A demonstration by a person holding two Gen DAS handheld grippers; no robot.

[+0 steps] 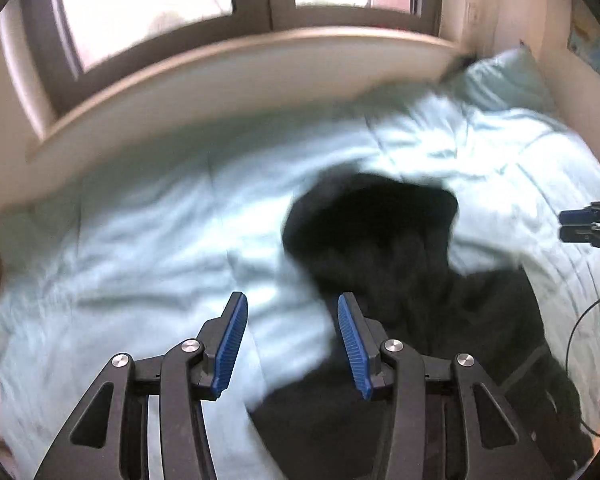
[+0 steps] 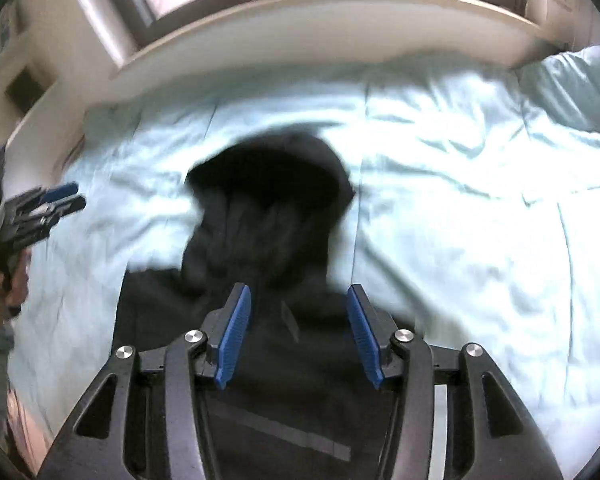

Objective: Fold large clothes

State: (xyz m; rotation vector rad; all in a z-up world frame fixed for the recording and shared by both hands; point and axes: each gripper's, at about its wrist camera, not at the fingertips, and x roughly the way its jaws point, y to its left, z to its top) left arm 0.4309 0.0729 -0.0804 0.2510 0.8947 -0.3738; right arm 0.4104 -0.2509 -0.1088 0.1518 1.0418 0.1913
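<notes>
A black hooded garment (image 1: 400,264) lies spread on the pale blue bed cover (image 1: 140,220), hood toward the window. My left gripper (image 1: 292,304) is open and empty, above the garment's left edge. In the right wrist view the garment (image 2: 268,220) fills the middle, hood far, and my right gripper (image 2: 298,294) is open and empty above its upper body. The left gripper also shows at the left edge in the right wrist view (image 2: 66,198), and the right gripper shows at the right edge in the left wrist view (image 1: 580,224). The frames are motion-blurred.
A wide white window sill (image 1: 240,80) and a window run along the far side of the bed. A pale blue pillow (image 1: 500,80) lies at the far right corner. A thin black cable (image 1: 576,344) hangs at the right. A wall borders the right.
</notes>
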